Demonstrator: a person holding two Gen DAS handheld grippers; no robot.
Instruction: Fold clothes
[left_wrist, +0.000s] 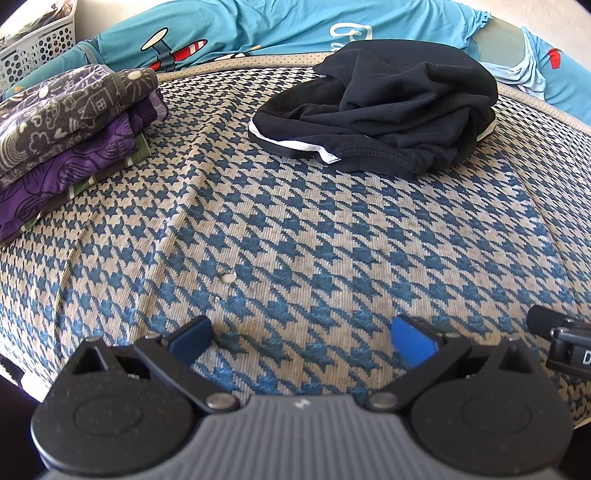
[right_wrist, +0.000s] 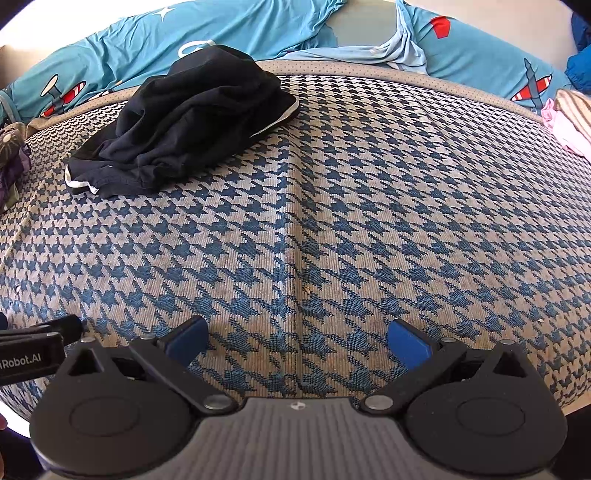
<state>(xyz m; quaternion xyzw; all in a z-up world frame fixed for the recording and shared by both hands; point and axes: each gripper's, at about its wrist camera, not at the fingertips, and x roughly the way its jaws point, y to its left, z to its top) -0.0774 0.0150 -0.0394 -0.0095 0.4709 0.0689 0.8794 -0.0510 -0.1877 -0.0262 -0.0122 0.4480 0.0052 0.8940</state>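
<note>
Black garment (left_wrist: 384, 107) crumpled, unheld | left gripper (right_wrist: 26, 350) label "Robot.AI"

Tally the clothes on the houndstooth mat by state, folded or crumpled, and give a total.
Folded, in the stack: 3 visible layers, grey patterned on top, purple, green striped at the bottom
Crumpled: 1, the black garment
Total: 4

Houndstooth-covered mattress (left_wrist: 295, 229), blue on beige, bore a crumpled black garment (left_wrist: 380, 110) toward its far edge, a stack of folded clothes (left_wrist: 70, 136) at far left, and pink and striped items (right_wrist: 569, 122) at far right.
</note>
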